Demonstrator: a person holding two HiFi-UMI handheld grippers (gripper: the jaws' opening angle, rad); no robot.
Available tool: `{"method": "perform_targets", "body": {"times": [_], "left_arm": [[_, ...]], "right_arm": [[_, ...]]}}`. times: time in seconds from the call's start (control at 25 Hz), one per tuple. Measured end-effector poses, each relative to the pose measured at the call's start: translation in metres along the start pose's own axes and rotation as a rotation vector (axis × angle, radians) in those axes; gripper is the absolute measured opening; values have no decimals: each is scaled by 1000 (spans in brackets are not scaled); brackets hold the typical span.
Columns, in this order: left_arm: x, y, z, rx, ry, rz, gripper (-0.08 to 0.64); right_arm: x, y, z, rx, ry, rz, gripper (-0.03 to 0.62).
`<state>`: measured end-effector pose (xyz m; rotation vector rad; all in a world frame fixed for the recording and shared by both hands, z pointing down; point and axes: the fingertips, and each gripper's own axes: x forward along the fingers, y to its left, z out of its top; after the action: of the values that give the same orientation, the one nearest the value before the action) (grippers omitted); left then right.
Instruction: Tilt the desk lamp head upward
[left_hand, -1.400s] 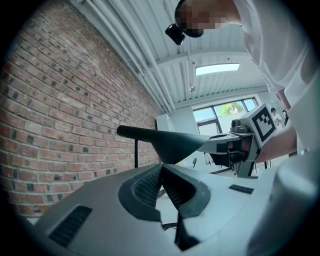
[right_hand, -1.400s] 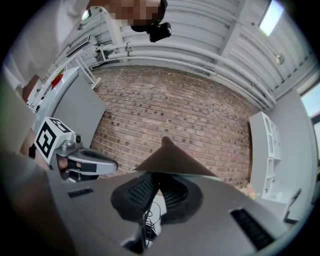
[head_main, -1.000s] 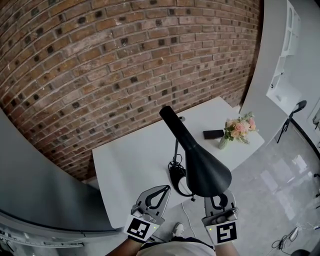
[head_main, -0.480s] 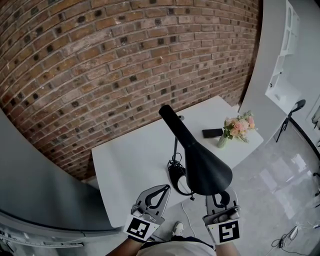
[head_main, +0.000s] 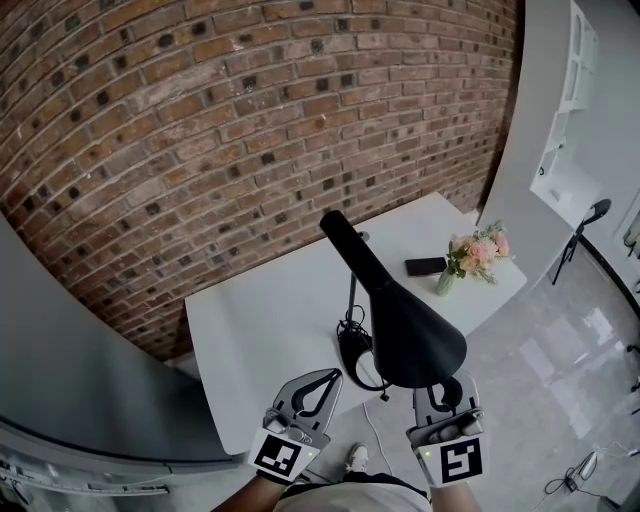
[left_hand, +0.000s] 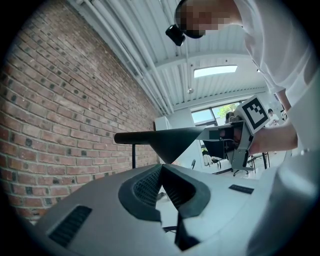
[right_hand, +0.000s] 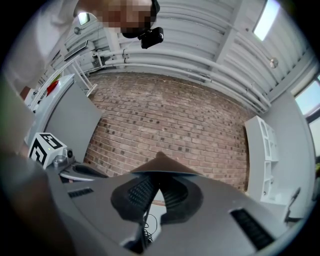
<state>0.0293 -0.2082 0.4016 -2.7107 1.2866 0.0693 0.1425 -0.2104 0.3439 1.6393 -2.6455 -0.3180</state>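
Brick wall (head_main: 200, 130) at the back, white counter (head_main: 270, 310) in front of it. The black desk lamp stands near the counter's front edge, and its lamp head (head_main: 410, 340) droops out toward the person. The right hand-held gripper (right_hand: 157, 176) is up at the shade's near rim, jaws pinched on it as far as I can judge. The left hand-held gripper (left_hand: 161, 166) is closed on nothing, just beside the lamp. To do this well: lift the rim in a slow arc about the head's joint, grip firm, and put the left one on the base (head_main: 355, 362) if the lamp rocks. Flowers (head_main: 478, 255) are well clear.
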Motion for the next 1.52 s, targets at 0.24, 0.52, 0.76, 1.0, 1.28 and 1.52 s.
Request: {"method": "perform_targets", "body": {"times": [0.24,0.52,0.76,1.0,1.28,1.52], "left_arm": [[1,-2,3,1,-8,-9,8],[-1,-3,6,7,-10,-22,8],[-1,-6,7,5,-9,-39,8],[-3,0,12,6,-26,-22,8],[-8,0,15,41,-28,-25,8],[-9,-5,16,42,-29,-35,8]], "right_arm": [[3,0,4,-2,-4,-4,12],[4,0,10,-16,7,-2,12],[7,0,18,-40,4,6,12],[10,2,28,-65,-14,14,12],[7,1,26,-49,15,-4,12],[8,-1,33,-63,5,-8,12]]}}
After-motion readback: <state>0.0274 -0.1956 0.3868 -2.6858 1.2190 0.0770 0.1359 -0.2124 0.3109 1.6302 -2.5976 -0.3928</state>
